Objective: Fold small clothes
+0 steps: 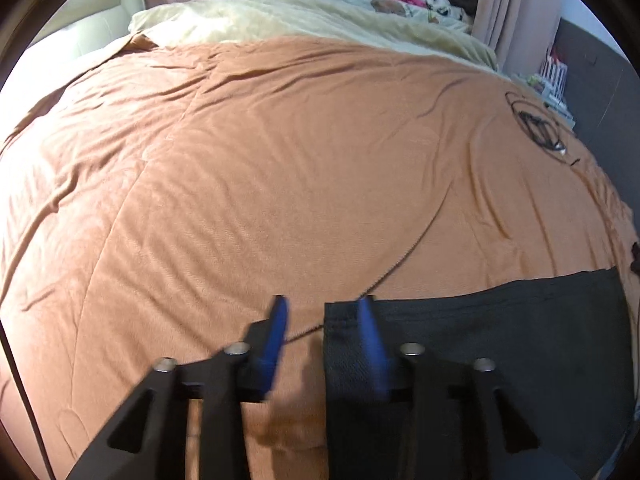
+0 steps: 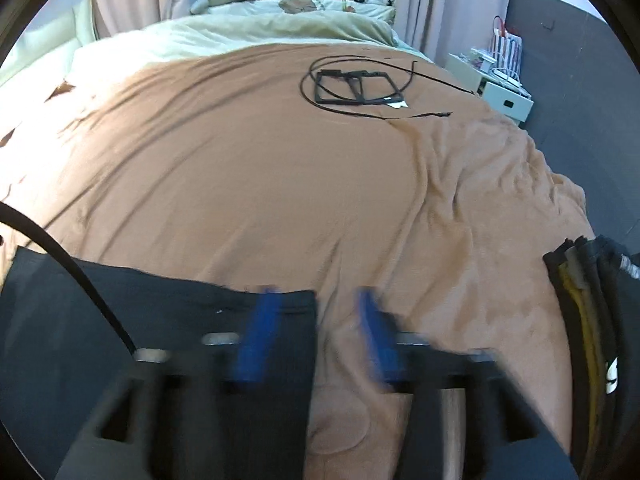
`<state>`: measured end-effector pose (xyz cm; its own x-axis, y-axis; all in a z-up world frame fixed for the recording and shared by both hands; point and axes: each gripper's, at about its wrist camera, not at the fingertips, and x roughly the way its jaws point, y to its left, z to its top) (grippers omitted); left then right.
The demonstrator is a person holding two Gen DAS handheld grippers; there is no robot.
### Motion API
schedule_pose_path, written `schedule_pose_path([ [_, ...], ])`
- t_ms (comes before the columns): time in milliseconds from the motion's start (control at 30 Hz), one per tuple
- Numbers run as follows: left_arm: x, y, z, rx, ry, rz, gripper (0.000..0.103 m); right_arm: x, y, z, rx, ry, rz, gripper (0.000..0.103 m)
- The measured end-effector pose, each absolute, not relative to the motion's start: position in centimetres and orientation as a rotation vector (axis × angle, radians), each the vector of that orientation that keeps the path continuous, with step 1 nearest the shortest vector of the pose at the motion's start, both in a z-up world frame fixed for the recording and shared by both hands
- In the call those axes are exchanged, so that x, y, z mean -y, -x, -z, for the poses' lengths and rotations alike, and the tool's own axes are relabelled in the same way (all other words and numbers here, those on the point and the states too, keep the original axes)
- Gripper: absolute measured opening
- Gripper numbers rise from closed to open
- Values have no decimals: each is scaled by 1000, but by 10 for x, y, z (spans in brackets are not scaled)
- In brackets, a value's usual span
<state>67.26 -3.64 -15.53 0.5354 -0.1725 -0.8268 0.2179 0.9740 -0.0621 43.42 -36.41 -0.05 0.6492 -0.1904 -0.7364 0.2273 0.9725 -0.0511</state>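
Now my left gripper (image 1: 322, 308) hangs low over the near edge of the bed with its blue fingers (image 1: 276, 332) spread; nothing is caught between them; the left finger is over bare cover, and the right one lies over the near-left corner of the flat dark grey knitted garment (image 1: 500, 320), though whether the pad touches the cloth I cannot tell. That garment lies flat on the wide orange-brown fleece bedcover (image 1: 260, 152), stretching away to the right of this tool; its upper edge runs straight, and a thin dark seam line in the cover passes under its corner.

My right gripper (image 2: 316, 308) stands open as well, its blue fingers (image 2: 256, 336) blurred; the left finger sits over the right-hand end of the same dark garment (image 2: 140, 304), the right finger over bare orange-brown cover (image 2: 240, 160); between them is only the garment's edge and the cover, with no pinch that I can see. A black cable (image 2: 68, 264) crosses the garment to the left of this tool. Far ahead and slightly right, a black rectangular frame ringed by a thin black cord (image 2: 356, 86) lies on the cover; well to the right, at the bed's edge, sits a stack of folded dark clothes with a yellow layer (image 2: 588, 312); beyond the cover lies a pale cream blanket (image 2: 248, 32).
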Motion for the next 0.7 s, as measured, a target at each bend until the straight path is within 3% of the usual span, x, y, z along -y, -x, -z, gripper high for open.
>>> schedule_pose_path([
  [700,11,-565,123,-1018,29,272,47,363,-323,-44,-852,-172,124,69],
])
